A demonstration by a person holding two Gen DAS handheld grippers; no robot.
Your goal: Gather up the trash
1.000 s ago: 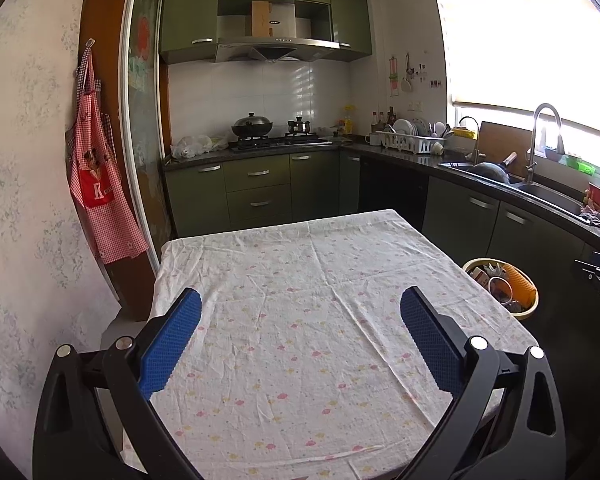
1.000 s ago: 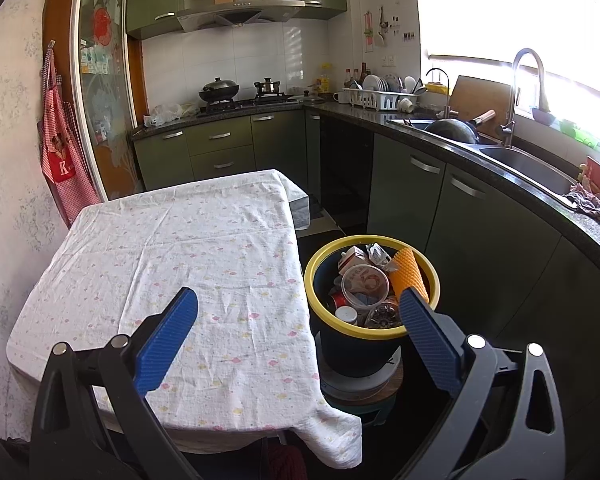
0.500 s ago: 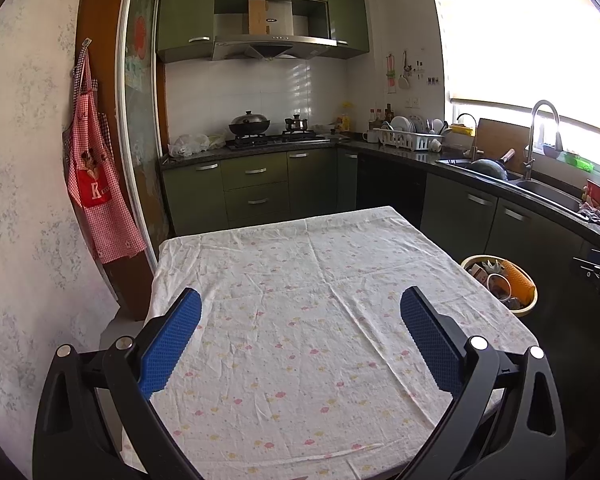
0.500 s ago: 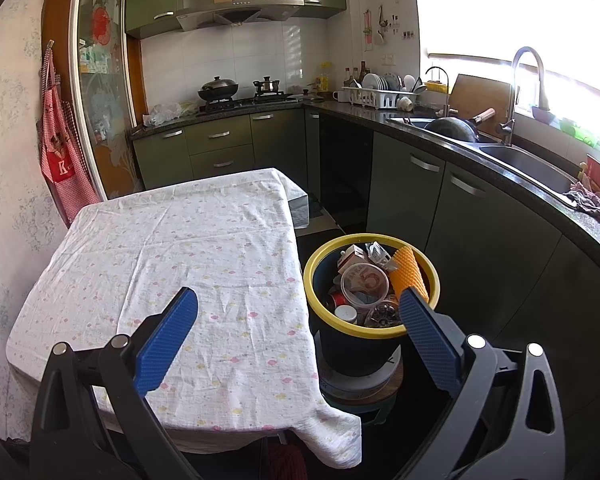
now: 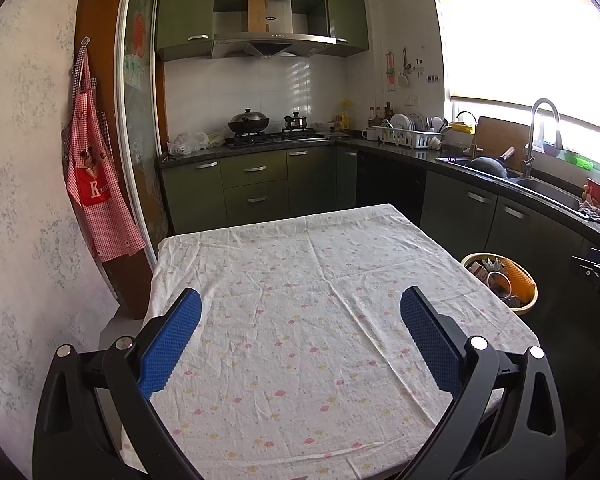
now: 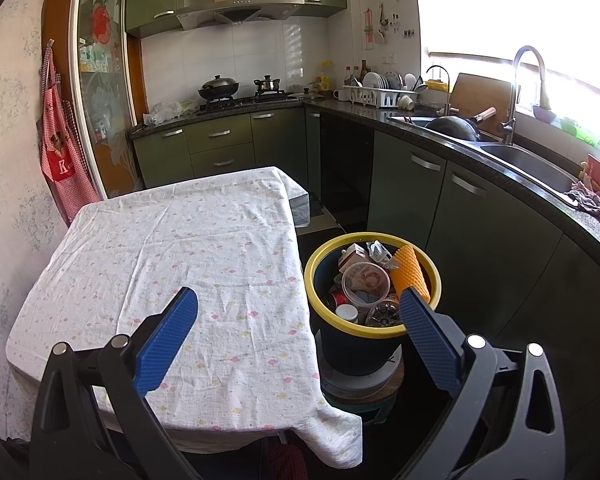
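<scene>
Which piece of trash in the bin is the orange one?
The ribbed orange roll, leaning at the bin's right inner wall. The clear round lid and white bottle cap beside it are not orange.

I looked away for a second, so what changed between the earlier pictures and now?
Very little. The left gripper drifted slightly, so the table sits a bit lower in its view. Both grippers remain open and empty, the right gripper steady, the trash bin still full.

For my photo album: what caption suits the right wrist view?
Open right gripper above a clothed table, beside a yellow-rimmed bin full of trash.
</scene>
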